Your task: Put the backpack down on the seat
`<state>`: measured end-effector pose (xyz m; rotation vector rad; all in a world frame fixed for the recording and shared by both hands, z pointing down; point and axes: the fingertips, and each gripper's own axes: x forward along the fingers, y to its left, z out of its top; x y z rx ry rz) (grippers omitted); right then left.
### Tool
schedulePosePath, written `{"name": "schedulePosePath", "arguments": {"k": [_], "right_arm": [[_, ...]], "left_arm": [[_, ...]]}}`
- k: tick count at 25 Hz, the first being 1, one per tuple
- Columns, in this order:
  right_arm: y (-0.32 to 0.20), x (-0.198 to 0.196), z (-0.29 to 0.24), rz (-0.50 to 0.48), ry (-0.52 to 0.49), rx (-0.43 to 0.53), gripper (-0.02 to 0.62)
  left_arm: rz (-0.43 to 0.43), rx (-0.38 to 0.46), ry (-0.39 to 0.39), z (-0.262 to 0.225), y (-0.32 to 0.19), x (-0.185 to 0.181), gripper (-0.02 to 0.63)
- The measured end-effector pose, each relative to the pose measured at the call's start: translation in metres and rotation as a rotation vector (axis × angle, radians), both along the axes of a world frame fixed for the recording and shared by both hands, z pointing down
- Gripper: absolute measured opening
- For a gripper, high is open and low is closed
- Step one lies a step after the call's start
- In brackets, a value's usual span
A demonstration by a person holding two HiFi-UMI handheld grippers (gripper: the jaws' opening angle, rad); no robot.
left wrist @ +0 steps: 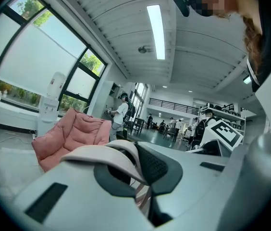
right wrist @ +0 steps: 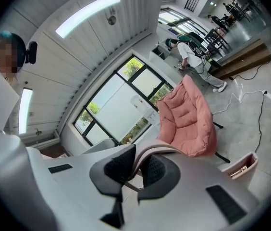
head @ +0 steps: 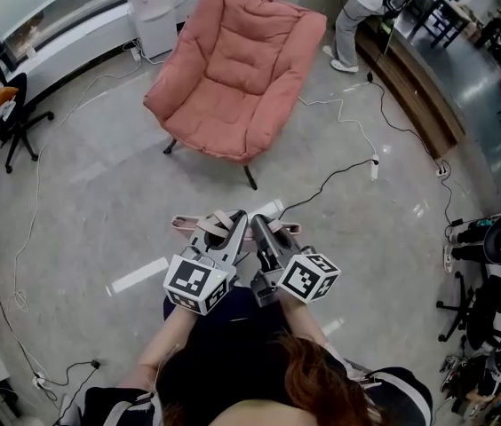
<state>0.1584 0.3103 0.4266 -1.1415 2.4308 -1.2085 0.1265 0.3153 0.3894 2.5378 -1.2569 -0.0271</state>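
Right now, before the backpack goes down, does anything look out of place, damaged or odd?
Nothing spilled or damaged. Loose cables and a power strip trail over the floor beside the pink chair, perhaps a trip hazard. The left hand-held gripper and right hand-held gripper are each shut on a backpack strap.
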Motion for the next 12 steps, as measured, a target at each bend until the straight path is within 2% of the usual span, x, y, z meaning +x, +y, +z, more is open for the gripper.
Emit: {"name": "schedulePosePath", "arguments": {"k": [12], "right_arm": [[-0.06,-0.026,0.001,-0.011,-0.002,-0.014,0.043]], "left_arm": [[-0.016,-0.018,-0.002,0.002,-0.062,-0.027,0.018]]}}
